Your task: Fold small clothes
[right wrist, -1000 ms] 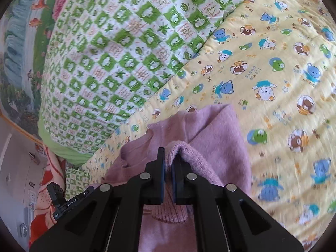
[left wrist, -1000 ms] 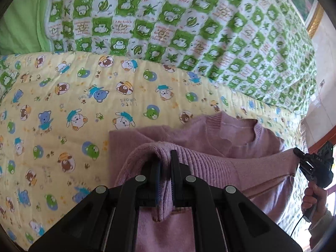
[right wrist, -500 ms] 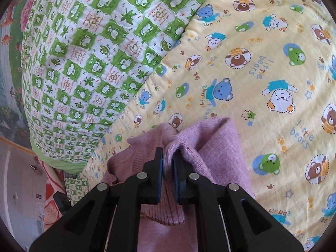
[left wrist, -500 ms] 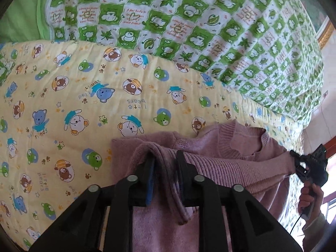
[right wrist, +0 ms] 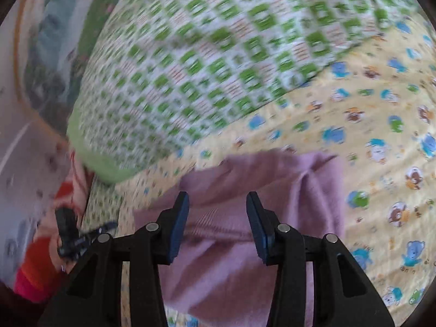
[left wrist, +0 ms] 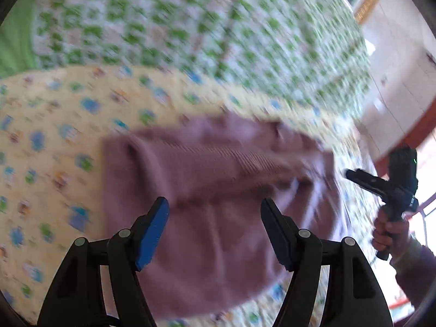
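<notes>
Holding both my grippers spread wide above the purple sweater [left wrist: 218,179].

My left gripper [left wrist: 215,215] has its fingers apart with nothing between them, and my right gripper [right wrist: 217,208] is the same (its blue pads [right wrist: 178,226] are bare). The sweater lies folded on the yellow bear-print quilt [left wrist: 49,136], just below the green checked blanket [right wrist: 196,62]. Both views are blurred, so I cannot tell whether the fingertips touch the knit.

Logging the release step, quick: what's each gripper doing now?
Left gripper: open, holding nothing, over the sweater.
Right gripper: open, holding nothing.
</notes>
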`<action>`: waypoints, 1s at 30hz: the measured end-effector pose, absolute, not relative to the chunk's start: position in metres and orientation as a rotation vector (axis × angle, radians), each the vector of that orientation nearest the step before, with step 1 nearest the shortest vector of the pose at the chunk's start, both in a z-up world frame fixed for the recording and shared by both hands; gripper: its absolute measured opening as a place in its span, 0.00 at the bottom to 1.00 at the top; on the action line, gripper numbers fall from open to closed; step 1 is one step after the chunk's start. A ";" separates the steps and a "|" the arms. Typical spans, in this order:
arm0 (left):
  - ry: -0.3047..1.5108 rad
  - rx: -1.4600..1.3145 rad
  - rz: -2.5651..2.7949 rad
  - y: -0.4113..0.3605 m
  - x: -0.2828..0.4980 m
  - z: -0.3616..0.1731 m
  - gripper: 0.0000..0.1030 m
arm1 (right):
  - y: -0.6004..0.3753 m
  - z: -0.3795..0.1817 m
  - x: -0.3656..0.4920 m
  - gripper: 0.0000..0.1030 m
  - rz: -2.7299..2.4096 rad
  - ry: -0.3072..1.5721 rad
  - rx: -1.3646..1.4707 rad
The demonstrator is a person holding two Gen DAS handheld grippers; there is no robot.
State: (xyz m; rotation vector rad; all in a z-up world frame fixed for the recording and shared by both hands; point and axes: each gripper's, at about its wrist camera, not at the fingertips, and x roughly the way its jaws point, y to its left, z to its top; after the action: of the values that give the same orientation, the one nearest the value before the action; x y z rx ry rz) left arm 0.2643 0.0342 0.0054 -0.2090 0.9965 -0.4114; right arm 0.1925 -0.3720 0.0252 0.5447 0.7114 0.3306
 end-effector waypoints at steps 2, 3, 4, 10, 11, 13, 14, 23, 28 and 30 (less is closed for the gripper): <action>1.050 -0.137 -0.442 0.006 0.259 -0.015 0.68 | -0.331 0.005 0.198 0.45 0.416 0.837 0.441; 1.077 -0.092 -0.451 -0.009 0.259 -0.026 0.68 | -0.313 -0.009 0.202 0.45 0.458 0.898 0.402; 1.093 -0.065 -0.455 -0.019 0.261 -0.034 0.67 | -0.301 -0.019 0.206 0.45 0.483 0.938 0.377; 1.085 0.027 -0.369 -0.030 0.314 -0.048 0.67 | -0.307 -0.045 0.257 0.45 0.412 0.983 0.339; 1.072 0.024 -0.338 -0.023 0.330 -0.046 0.67 | -0.320 -0.044 0.267 0.45 0.361 0.965 0.354; 1.050 0.025 -0.274 -0.010 0.354 -0.044 0.65 | -0.346 -0.040 0.287 0.43 0.285 0.922 0.402; 1.044 0.012 -0.245 0.000 0.368 -0.041 0.59 | -0.358 -0.037 0.297 0.43 0.251 0.897 0.425; 0.993 -0.154 -0.046 0.074 0.410 -0.023 0.61 | -0.410 -0.017 0.324 0.43 0.051 0.754 0.601; 0.981 -0.226 -0.037 0.097 0.367 -0.013 0.62 | -0.399 0.001 0.288 0.44 0.100 0.722 0.551; 0.973 -0.245 -0.044 0.101 0.335 -0.010 0.62 | -0.390 0.007 0.261 0.46 0.128 0.722 0.525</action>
State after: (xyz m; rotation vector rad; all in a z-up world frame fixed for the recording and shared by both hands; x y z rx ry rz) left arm 0.3348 0.1007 -0.0099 -0.2450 0.9733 -0.0441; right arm 0.2614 -0.3903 0.0067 0.5248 0.7216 0.1277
